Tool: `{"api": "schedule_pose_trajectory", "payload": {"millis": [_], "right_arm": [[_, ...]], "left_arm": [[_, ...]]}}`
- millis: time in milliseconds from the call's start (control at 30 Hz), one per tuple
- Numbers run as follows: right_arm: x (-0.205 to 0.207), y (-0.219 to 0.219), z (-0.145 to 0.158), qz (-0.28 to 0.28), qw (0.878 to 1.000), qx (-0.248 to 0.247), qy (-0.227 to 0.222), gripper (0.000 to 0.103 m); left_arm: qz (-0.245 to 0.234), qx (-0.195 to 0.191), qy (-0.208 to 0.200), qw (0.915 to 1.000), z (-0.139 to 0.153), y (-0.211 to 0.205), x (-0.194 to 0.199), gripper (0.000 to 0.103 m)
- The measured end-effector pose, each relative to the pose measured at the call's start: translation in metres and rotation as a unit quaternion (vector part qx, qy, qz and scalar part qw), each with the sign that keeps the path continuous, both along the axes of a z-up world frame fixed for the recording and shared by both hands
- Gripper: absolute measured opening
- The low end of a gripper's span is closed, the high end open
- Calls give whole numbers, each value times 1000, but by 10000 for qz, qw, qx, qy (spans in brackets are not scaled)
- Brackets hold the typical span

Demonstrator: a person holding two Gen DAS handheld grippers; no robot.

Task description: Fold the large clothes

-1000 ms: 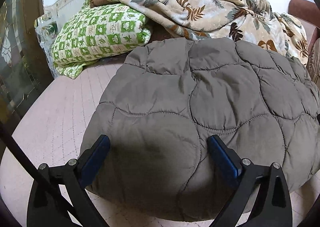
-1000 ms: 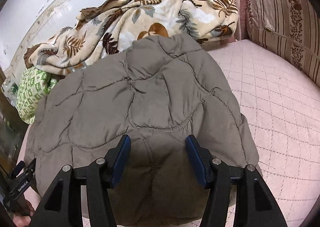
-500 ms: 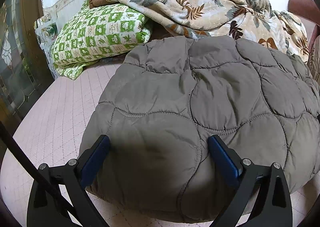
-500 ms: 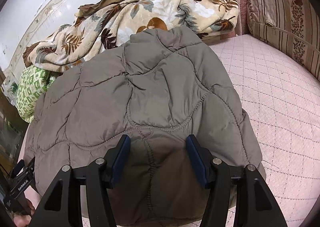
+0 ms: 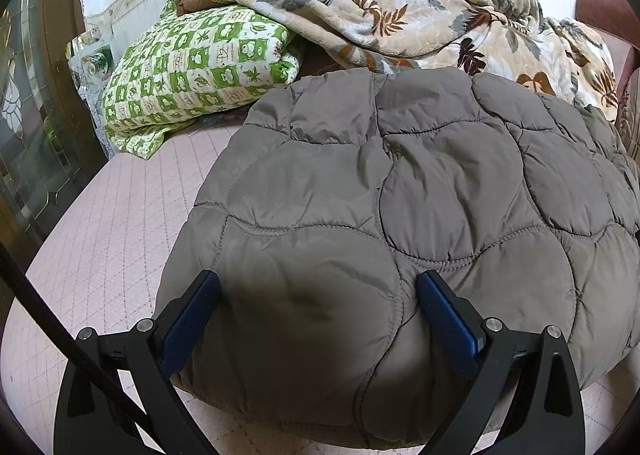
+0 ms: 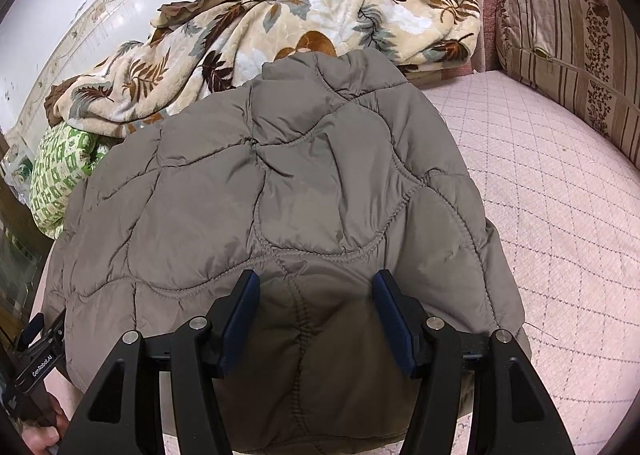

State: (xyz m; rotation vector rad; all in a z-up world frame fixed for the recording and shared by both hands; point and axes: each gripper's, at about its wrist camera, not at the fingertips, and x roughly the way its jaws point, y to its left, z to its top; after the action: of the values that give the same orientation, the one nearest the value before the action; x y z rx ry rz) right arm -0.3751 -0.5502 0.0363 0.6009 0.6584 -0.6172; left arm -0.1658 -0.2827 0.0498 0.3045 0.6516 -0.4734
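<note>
Left gripper [image 5: 318,305]: jaws wide apart, straddling the near-left bulge of the quilted grey-brown puffer jacket [image 5: 400,207]. The pads sit against or just over the padding; real pinch or not, cannot tell. Nothing looks lifted.

Jacket lies on the pink quilted bed cover [image 5: 100,223], directly ahead of and under both grippers, already bundled into a thick rounded mound. Beyond the left gripper, far left: green-and-white patterned pillow [image 5: 192,63]. Behind the jacket: leaf-print fleece blanket [image 5: 400,15], crumpled.

Right gripper [image 6: 316,307]: jaws roughly half open, over the jacket's near edge at a vertical seam, with fabric rising between the pads. They look set on it without squeezing, no gather visible; not a confirmed hold. Right of this gripper: bare bed cover, then a striped cushion [image 6: 568,35] far right.

Handling, judged: light, soft, puffy and springy, so folds will likely want to pop open. The shell looks smooth, probably slippery. Not fragile. Best hold is likely a stitched seam or hem edge rather than mid-puff, where pads would only squash the fill. The near corners, one per gripper, look like the sensible pick.

Orientation: in the right wrist view a raised collar-like end points away toward the blanket, the wide edge nearest the grippers, so the long axis probably runs near-to-far. Sleeves not visible, likely tucked under.
</note>
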Motion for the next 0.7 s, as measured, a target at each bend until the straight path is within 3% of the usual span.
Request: {"api": "schedule_pose_trajectory", "payload": {"millis": [700], "right_arm": [[-36, 10, 28, -189, 9994, -155, -238, 64]], "left_arm": [[93, -51, 50, 9999, 18, 9, -8, 100]]}}
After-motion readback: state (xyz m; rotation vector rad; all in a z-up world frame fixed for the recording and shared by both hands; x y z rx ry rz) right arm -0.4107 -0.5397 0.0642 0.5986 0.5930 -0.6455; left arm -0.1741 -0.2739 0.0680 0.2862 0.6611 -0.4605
